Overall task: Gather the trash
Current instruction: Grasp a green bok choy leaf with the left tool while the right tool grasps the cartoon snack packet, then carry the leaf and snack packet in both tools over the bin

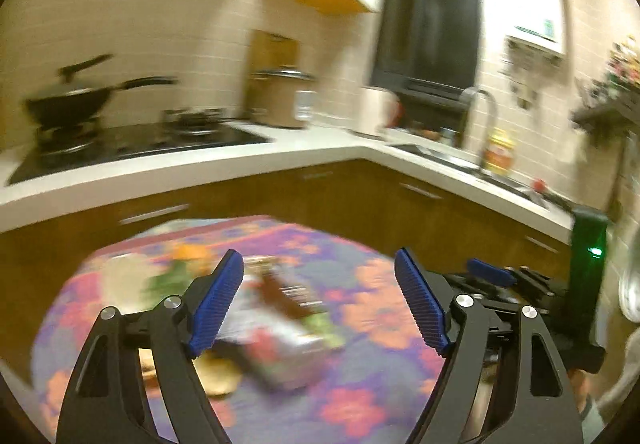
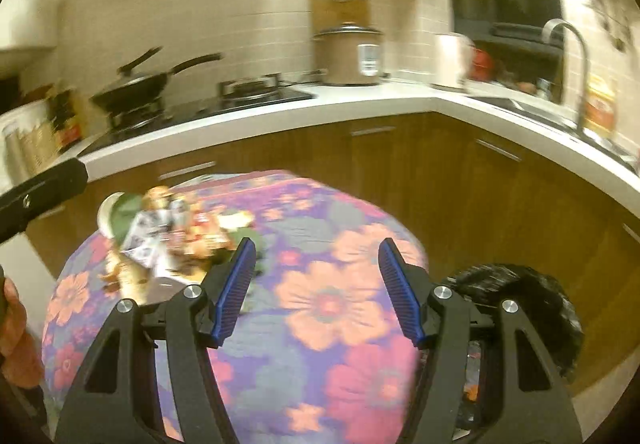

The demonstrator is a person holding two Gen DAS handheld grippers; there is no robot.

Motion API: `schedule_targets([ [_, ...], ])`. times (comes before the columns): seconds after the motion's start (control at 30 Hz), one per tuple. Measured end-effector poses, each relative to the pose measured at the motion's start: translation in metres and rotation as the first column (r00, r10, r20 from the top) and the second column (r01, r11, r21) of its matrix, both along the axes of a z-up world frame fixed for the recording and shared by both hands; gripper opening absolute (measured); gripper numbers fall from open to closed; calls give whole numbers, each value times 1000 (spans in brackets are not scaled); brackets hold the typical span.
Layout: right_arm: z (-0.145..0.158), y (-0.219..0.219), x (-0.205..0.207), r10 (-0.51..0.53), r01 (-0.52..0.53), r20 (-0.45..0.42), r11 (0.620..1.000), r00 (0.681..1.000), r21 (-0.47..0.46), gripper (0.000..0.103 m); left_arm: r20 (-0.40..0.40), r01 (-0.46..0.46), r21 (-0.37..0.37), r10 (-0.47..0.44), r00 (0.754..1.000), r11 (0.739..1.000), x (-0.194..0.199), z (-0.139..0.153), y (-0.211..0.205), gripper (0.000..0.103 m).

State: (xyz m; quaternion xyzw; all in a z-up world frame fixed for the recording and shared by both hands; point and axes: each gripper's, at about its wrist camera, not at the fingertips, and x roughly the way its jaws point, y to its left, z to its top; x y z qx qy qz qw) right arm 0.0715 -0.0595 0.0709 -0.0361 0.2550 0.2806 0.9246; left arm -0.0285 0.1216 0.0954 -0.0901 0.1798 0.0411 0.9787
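A round table with a floral cloth [image 1: 376,328] [image 2: 332,304] fills the foreground in both wrist views. A blurred heap of trash [image 1: 280,324], wrappers, peels and paper, lies on the cloth just beyond and below my left gripper [image 1: 318,264], which is open with nothing touching its blue pads. The right wrist view shows the same trash heap [image 2: 172,240] at the table's far left, left of my right gripper [image 2: 318,248]. That gripper is open and empty over bare cloth. A black trash bag [image 2: 520,296] sits low beside the table's right edge, behind the right finger.
An L-shaped white counter [image 2: 400,100] over brown cabinets wraps behind the table. It carries a hob with a black wok [image 2: 132,88], a rice cooker [image 2: 348,52], a sink and a tap [image 2: 572,44]. A person's hand [image 2: 16,332] shows at the left edge.
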Motion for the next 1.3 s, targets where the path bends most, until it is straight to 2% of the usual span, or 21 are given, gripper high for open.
schedule_targets([
  [0.07,-2,23,-2,42,-42,6,999,999,-15,60,-16,-63,-13,63,998,998,-9,-6,30,76],
  [0.2,-5,54,-3,102,-102,3,994,995,-28,60,-84,-112,-33,109,991,993,-9,-20,74,76],
  [0.37,-9,82,7,157,-157,-23,987,987,-21,60,-172,-78,-52,68,983,996,11,-41,99,74],
  [0.47,-9,93,12,173,-174,-35,985,984,-13,60,-211,-69,-67,53,976,995,28,-52,101,71],
  [0.67,-11,112,18,219,-220,-54,975,974,-22,60,-284,-74,-134,34,958,988,54,-69,118,50],
  [0.77,-14,122,21,226,-229,-65,973,972,-33,60,-299,-93,-123,52,953,988,59,-73,119,39],
  [0.83,-17,129,26,229,-233,-83,972,970,-34,60,-308,-117,-116,76,948,986,61,-75,121,12],
  [0.87,-18,132,28,232,-236,-93,971,968,-33,60,-310,-122,-126,77,948,985,60,-74,121,4],
  [0.9,-19,135,31,227,-232,-102,972,968,-36,60,-308,-122,-147,72,949,982,59,-75,125,0],
  [0.97,-22,139,35,222,-228,-114,973,968,-43,59,-294,-118,-167,64,954,979,56,-75,129,0],
  [1.13,-28,137,44,198,-205,-154,978,968,-29,51,-251,-101,-157,59,966,982,47,-67,124,0],
  [1.23,-34,141,48,218,-231,-190,972,957,-47,31,-231,-90,-152,53,972,984,44,-62,119,0],
  [1.3,-34,141,45,214,-227,-176,972,961,-60,29,-216,-80,-154,45,975,985,41,-58,116,0],
])
